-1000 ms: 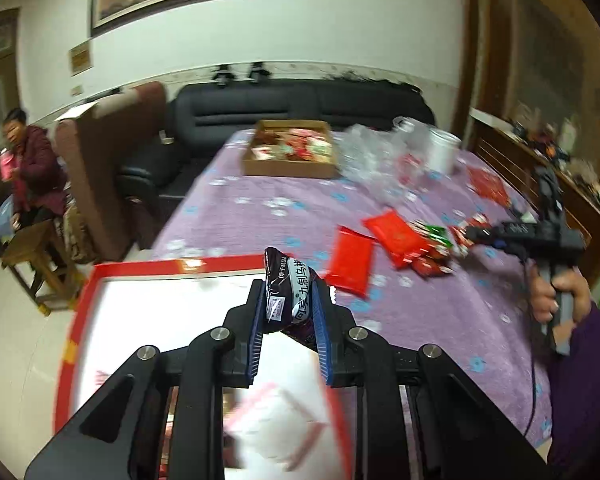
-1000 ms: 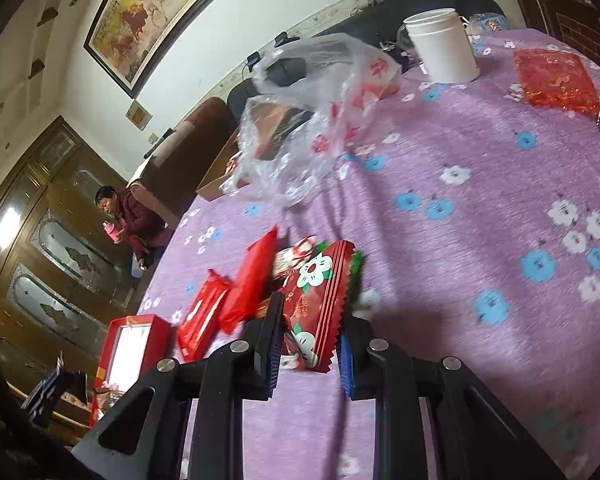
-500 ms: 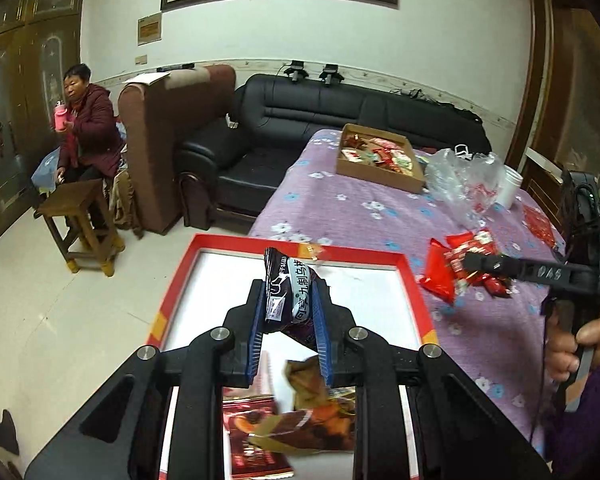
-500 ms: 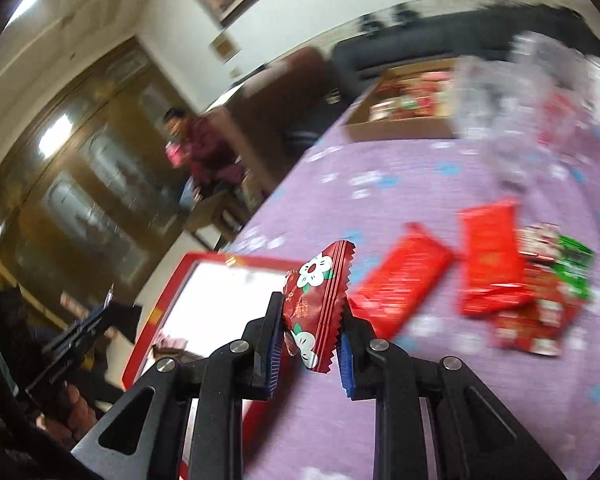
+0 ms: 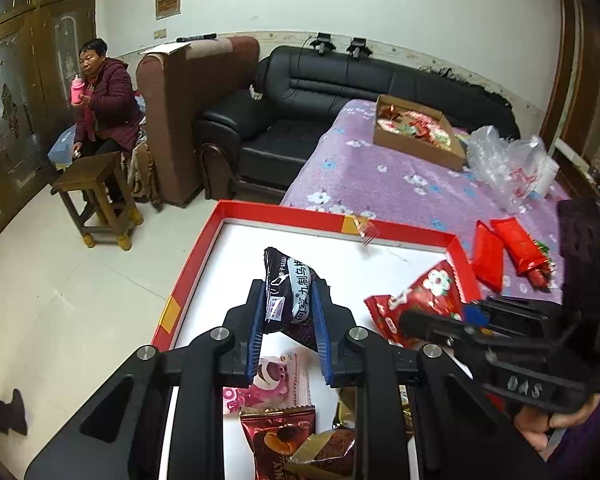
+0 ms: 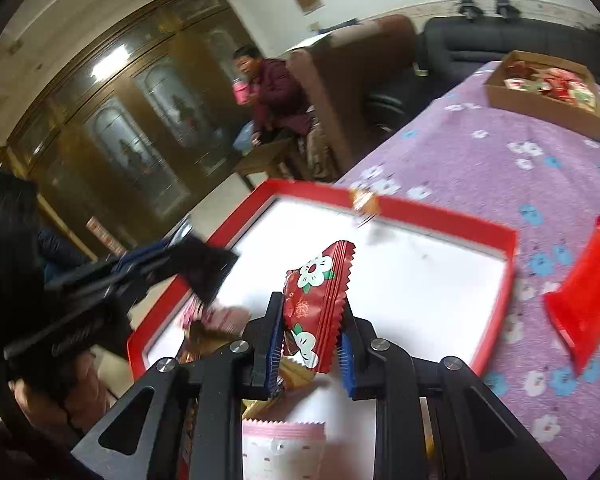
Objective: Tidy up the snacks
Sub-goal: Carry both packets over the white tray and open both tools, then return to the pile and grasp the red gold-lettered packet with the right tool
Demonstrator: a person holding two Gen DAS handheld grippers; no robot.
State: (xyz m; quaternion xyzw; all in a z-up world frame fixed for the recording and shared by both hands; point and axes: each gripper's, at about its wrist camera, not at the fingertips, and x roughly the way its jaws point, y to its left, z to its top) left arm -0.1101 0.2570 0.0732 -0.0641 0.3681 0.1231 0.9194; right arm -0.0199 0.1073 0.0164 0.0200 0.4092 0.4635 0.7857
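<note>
Left gripper (image 5: 287,320) clamps a dark purple plastic snack packet (image 5: 290,294), centre frame, over the red-rimmed white tray (image 5: 188,276); right gripper (image 6: 310,334) pinches a red flower-printed sachet (image 6: 320,304), mid-frame, above that tray.

i've carried my right gripper (image 6: 309,334) off the snack pile, so its flowered red packet (image 6: 318,304) now hangs over the red tray (image 6: 440,216), close beside my left gripper (image 5: 289,334).

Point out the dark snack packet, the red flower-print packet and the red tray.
dark snack packet (image 5: 290,292), left wrist view, printed front between the fingers.
red flower-print packet (image 6: 320,300), right wrist view, middle of wrapper.
red tray (image 5: 404,231), left wrist view, far rim.
</note>
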